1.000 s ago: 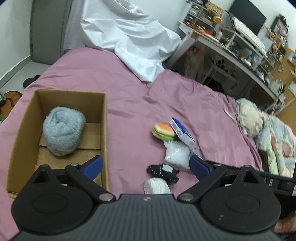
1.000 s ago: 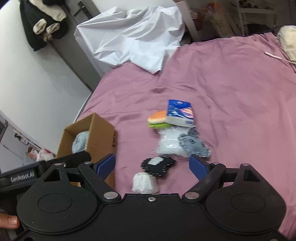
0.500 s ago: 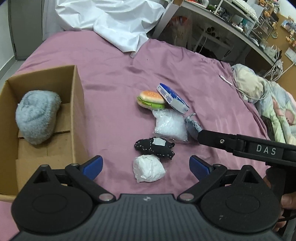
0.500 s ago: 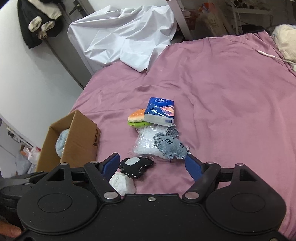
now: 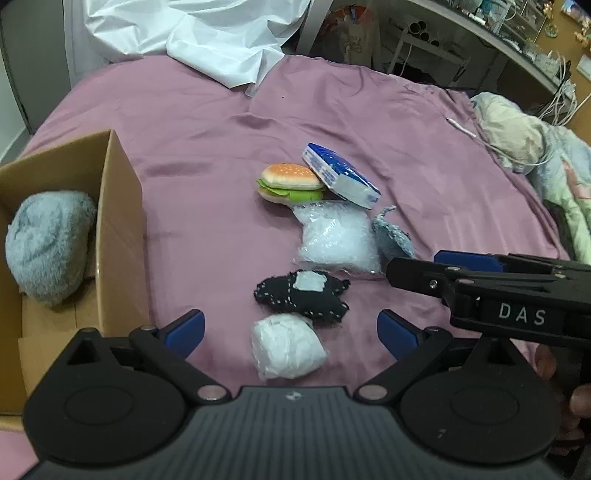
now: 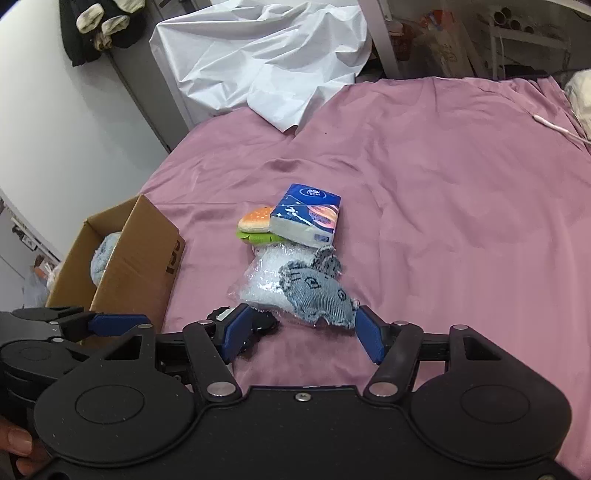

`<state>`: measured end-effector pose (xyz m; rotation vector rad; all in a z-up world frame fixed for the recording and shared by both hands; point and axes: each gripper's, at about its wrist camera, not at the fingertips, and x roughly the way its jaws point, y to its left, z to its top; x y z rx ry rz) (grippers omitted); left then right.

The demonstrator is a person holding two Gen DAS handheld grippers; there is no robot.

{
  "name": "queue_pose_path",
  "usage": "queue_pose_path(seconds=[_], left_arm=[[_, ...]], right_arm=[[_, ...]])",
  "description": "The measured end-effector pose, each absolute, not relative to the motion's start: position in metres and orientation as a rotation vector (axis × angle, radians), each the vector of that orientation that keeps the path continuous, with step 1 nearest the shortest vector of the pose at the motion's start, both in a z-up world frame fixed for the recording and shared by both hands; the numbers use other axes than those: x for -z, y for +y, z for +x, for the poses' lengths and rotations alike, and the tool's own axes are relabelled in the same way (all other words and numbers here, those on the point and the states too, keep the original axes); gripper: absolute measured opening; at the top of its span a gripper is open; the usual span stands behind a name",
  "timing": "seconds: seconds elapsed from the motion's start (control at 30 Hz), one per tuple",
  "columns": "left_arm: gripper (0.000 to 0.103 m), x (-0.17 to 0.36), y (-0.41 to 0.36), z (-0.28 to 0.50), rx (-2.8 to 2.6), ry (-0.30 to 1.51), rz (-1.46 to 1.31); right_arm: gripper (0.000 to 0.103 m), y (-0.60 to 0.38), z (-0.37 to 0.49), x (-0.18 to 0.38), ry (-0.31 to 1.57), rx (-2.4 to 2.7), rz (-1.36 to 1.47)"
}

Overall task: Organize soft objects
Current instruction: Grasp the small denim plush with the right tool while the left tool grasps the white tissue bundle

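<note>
Soft things lie in a cluster on the purple bed: a white wad (image 5: 286, 350), a black patch toy (image 5: 303, 297), a clear bag of white filling (image 5: 338, 242), a grey denim mouse (image 6: 317, 291), a toy burger (image 5: 290, 182) and a blue tissue pack (image 5: 340, 175). A cardboard box (image 5: 122, 229) at the left holds a grey fluffy ball (image 5: 46, 247). My left gripper (image 5: 290, 334) is open, with the white wad between its fingers. My right gripper (image 6: 301, 334) is open just in front of the denim mouse; it also shows in the left wrist view (image 5: 461, 273).
A white sheet (image 5: 199, 37) is heaped at the head of the bed. A crumpled quilt (image 5: 535, 155) lies at the right edge. A desk with clutter (image 5: 480, 33) stands behind the bed. A cable (image 6: 557, 127) lies on the cover.
Both grippers have moved forward and down toward the cluster. The left one now straddles the white wad. The right one has closed in on the denim mouse.
</note>
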<state>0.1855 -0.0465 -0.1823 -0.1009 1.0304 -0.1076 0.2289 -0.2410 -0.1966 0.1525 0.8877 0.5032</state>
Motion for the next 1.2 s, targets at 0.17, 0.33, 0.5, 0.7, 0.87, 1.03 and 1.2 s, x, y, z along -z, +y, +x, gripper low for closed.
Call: queue_pose_path(seconds=[0.17,0.33,0.5,0.7,0.87,1.03,1.2], left_arm=[[0.095,0.175,-0.047,0.191,0.108,1.024,-0.103],[0.091,0.179,-0.05,0.194,0.106,1.042,-0.083],[0.084,0.19,-0.056,0.197,0.116,1.087,-0.072],[0.077,0.204,-0.058,0.203,0.113,1.144,-0.069],[0.05,0.215,-0.052,0.208,0.081,1.184,-0.115],[0.048,0.211,-0.051,0.206,0.085,1.165,-0.128],[0.048,0.203,-0.048,0.201,0.085,1.141,-0.133]], right_arm=[[0.061,-0.244,0.238,0.197,0.878,-0.515,0.164],[0.057,-0.245,0.242,0.204,0.884,-0.548,0.174],[0.051,-0.245,0.244,0.217,0.876,-0.56,0.163],[0.032,-0.246,0.244,0.224,0.87,-0.548,0.14],[0.025,-0.249,0.241,0.224,0.876,-0.538,0.135],[0.023,-0.248,0.233,0.218,0.864,-0.54,0.109],[0.023,-0.247,0.227,0.208,0.847,-0.534,0.104]])
